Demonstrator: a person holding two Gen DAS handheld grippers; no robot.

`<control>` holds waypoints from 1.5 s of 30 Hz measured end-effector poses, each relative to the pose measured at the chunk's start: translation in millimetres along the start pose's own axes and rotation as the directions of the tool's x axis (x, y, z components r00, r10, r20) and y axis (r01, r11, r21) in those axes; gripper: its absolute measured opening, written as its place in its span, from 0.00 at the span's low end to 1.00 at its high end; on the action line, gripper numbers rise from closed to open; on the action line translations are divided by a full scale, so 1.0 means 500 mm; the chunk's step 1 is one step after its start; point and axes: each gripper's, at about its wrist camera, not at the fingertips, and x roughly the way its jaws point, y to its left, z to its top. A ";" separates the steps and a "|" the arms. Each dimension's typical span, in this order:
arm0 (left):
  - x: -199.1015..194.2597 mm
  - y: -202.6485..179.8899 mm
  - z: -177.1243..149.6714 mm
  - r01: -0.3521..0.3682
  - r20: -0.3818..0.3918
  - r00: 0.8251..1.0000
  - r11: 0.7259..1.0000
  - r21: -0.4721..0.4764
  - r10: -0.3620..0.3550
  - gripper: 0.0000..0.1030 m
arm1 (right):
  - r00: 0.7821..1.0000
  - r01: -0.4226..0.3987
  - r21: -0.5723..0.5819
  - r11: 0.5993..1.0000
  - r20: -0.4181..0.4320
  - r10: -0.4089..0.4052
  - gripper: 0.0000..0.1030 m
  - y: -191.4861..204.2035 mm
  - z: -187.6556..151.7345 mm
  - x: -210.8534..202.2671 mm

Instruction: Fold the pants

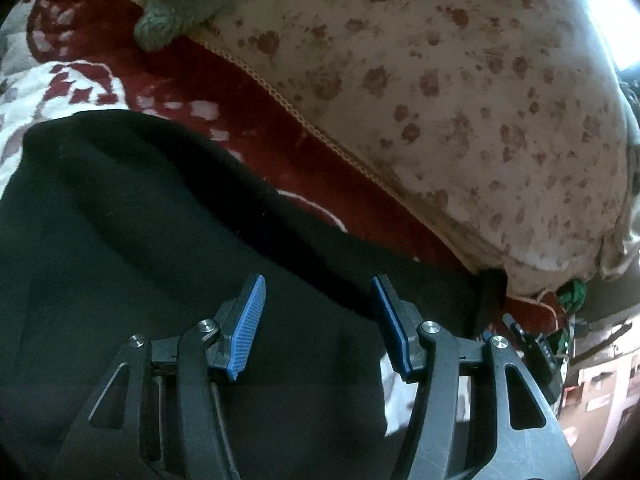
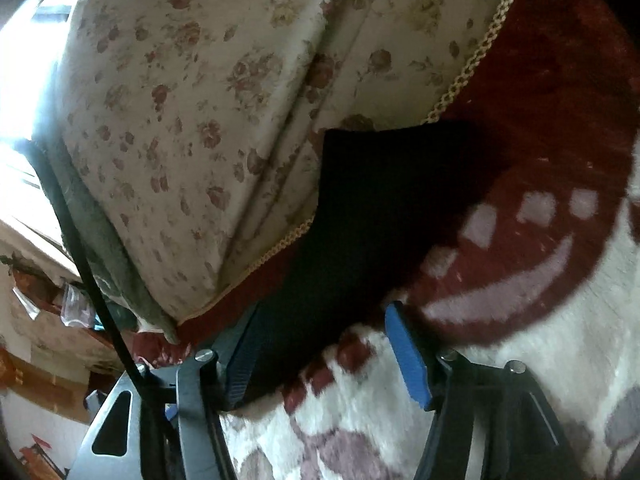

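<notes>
The black pants [image 1: 140, 216] lie spread on a red and white patterned blanket [image 1: 64, 80]. My left gripper [image 1: 318, 280] is open just above the black cloth, holding nothing. In the right wrist view one black pant leg [image 2: 360, 208] runs up to a cut-off end near a floral cushion. My right gripper [image 2: 324, 316] is open at the near end of that leg. Its left blue pad [image 2: 244, 360] lies against the cloth's left edge and its right pad [image 2: 408, 352] is over the blanket [image 2: 520, 360].
A large floral cushion [image 1: 460, 112] with braided trim borders the blanket on the far side, also in the right wrist view [image 2: 180, 120]. A grey-green knitted cloth [image 1: 188, 0] lies on it. Room clutter [image 2: 48, 340] shows beyond the bed's edge, and a bright window [image 1: 612, 20].
</notes>
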 end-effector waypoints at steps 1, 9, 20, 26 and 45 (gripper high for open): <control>0.008 -0.001 0.004 0.000 -0.005 1.000 1.000 -0.007 0.000 0.53 | 1.000 -0.011 0.009 1.000 0.000 0.011 0.58 -0.003 0.003 0.003; 0.069 -0.017 0.039 -0.046 -0.007 0.999 0.998 -0.053 0.046 0.61 | 0.999 -0.051 0.047 0.998 0.019 0.050 0.53 -0.017 0.031 0.033; 0.068 -0.021 0.045 -0.044 0.031 0.999 0.999 0.010 0.043 0.07 | 0.992 -0.085 -0.068 0.994 0.092 0.091 0.12 0.019 0.017 -0.009; 0.002 -0.032 0.015 -0.010 0.070 0.998 0.999 0.050 0.007 0.06 | 0.986 -0.124 -0.082 0.989 0.102 0.132 0.11 0.032 -0.010 -0.056; -0.099 -0.067 -0.103 -0.001 0.154 0.988 0.987 0.158 -0.023 0.05 | 0.961 0.275 -0.291 0.916 0.049 -0.273 0.48 0.148 -0.035 -0.087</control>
